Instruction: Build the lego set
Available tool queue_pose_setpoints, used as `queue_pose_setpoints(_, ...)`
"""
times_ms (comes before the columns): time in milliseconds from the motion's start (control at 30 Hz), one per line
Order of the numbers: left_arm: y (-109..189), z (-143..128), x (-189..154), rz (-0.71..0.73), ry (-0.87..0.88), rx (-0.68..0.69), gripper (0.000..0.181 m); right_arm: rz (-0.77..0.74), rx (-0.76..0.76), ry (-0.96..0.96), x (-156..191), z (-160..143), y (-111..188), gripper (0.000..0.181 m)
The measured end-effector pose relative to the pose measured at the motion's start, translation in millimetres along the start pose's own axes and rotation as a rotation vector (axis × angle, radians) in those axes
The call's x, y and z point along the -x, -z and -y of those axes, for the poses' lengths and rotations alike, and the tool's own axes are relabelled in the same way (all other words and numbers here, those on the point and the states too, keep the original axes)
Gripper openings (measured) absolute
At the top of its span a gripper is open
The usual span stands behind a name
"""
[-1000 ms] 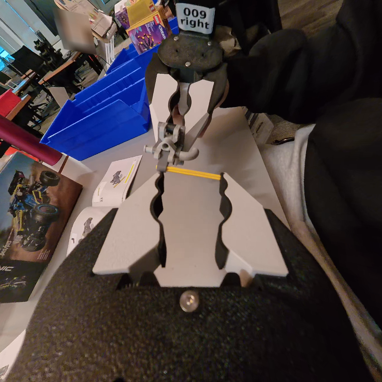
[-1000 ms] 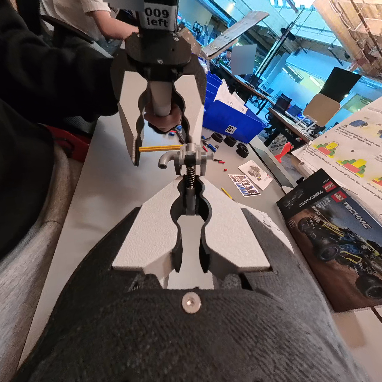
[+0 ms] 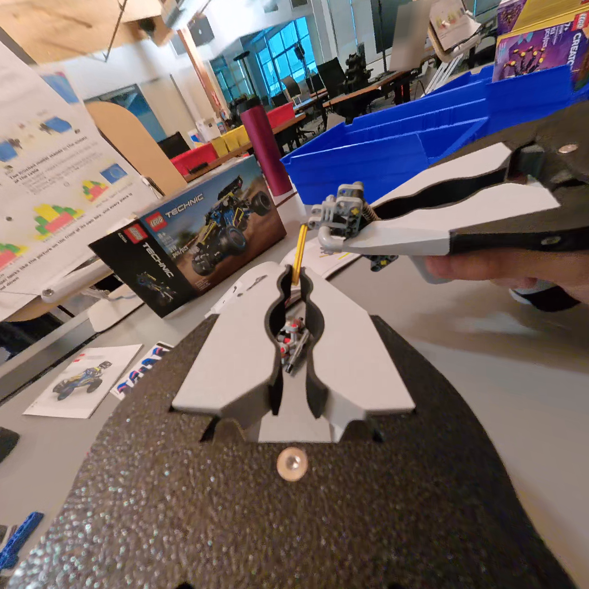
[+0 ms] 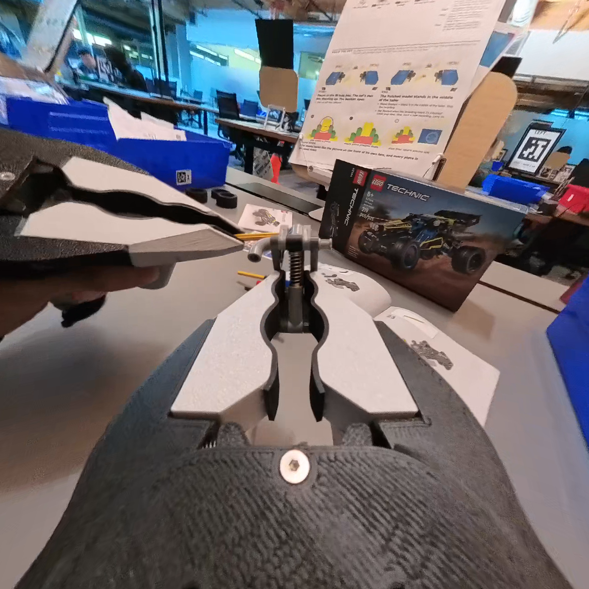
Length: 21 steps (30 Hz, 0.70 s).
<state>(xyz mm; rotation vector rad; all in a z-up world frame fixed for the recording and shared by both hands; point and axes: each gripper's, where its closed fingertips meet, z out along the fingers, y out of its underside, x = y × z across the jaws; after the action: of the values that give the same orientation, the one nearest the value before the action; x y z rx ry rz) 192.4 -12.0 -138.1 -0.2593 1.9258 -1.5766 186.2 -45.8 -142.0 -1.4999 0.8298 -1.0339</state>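
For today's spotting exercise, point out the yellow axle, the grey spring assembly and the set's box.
yellow axle (image 3: 300, 255), left wrist view, middle of the rod.
grey spring assembly (image 4: 295, 267), right wrist view, on the coil spring.
set's box (image 4: 414, 242), right wrist view, front picture face.

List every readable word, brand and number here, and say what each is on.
I won't repeat the writing itself; these things bear it.
Black set box: large print, legible.
White instruction poster: printed lines, mostly blurred.
Open booklet: page number, small.
Purple box: print, partly cut off.
Blue bin: coded label, too small to read.
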Motion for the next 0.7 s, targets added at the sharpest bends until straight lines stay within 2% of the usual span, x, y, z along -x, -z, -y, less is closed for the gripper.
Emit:
queue_pose_setpoints(167,2.9,4.7,-0.9,-0.001,0.017,-0.044,0.001,0.019,-0.052,-0.116,-1.1,2.6,0.1,0.005)
queue_pose_setpoints(300,4.5,13.2,-4.2,-0.049,0.080,-0.110,0.004,0.042,-0.084,-0.100,3.4,6.9,1.0,0.005)
queue_pose_setpoints(400,2.8,9.9,-3.8,-0.057,0.104,-0.097,0.009,0.103,-0.093,-0.087,15.8,9.2,0.1,0.005)
queue_pose_setpoints(467,4.2,9.8,-0.3,-0.033,0.091,-0.097,0.001,0.097,-0.088,-0.073,18.1,9.3,-0.5,0.005)
queue_pose_setpoints(700,5.4,11.0,1.5,-0.035,0.154,-0.092,0.001,0.128,-0.096,-0.106,19.6,10.3,-1.9,0.006)
